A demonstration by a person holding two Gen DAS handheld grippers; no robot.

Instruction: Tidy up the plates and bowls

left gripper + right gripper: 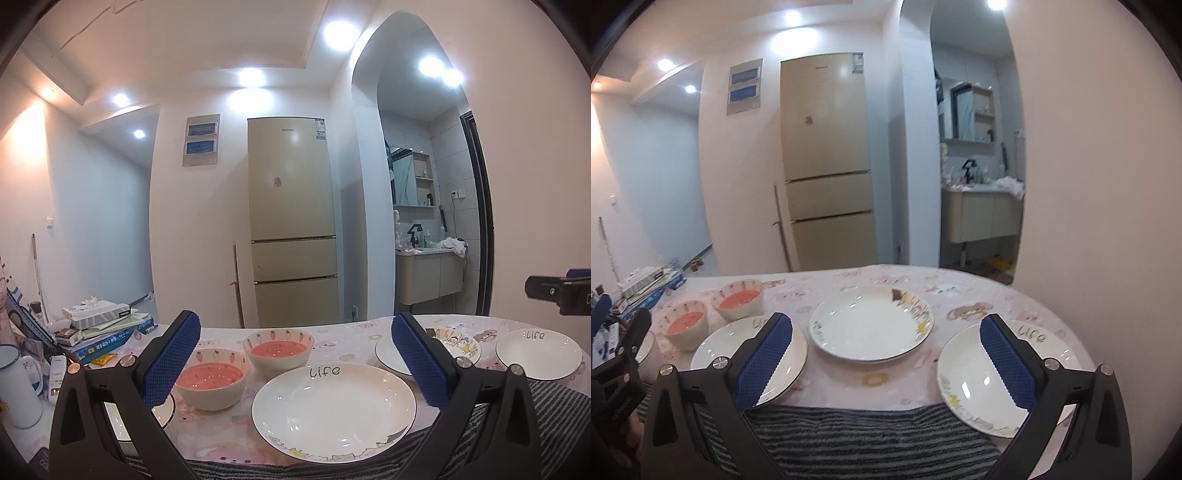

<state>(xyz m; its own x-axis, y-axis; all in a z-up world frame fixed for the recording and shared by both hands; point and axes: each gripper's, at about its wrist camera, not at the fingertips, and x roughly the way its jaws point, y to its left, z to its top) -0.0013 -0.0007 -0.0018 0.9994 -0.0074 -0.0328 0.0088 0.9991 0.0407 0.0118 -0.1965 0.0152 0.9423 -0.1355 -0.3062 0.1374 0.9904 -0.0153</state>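
Two carrot-patterned bowls with pink insides stand side by side: the near bowl (pixel 211 382) (pixel 687 325) and the far bowl (pixel 279 349) (pixel 740 300). A white "life" plate (pixel 334 410) (pixel 731 356) lies in front of them. A cartoon plate (pixel 393 350) (pixel 871 325) lies mid-table, another "life" plate (pixel 537 352) (pixel 975 384) to the right. A further plate (pixel 162 410) lies partly hidden at the left. My left gripper (pixel 295 354) is open and empty above the near edge. My right gripper (pixel 886 354) is open and empty over the striped towel (pixel 864 439).
The table (pixel 979 291) has a pink cartoon cloth. Stacked books and boxes (pixel 107 328), a white mug (pixel 16 387) and a remote sit at the left end. A fridge (pixel 291 221) and a washroom alcove lie beyond.
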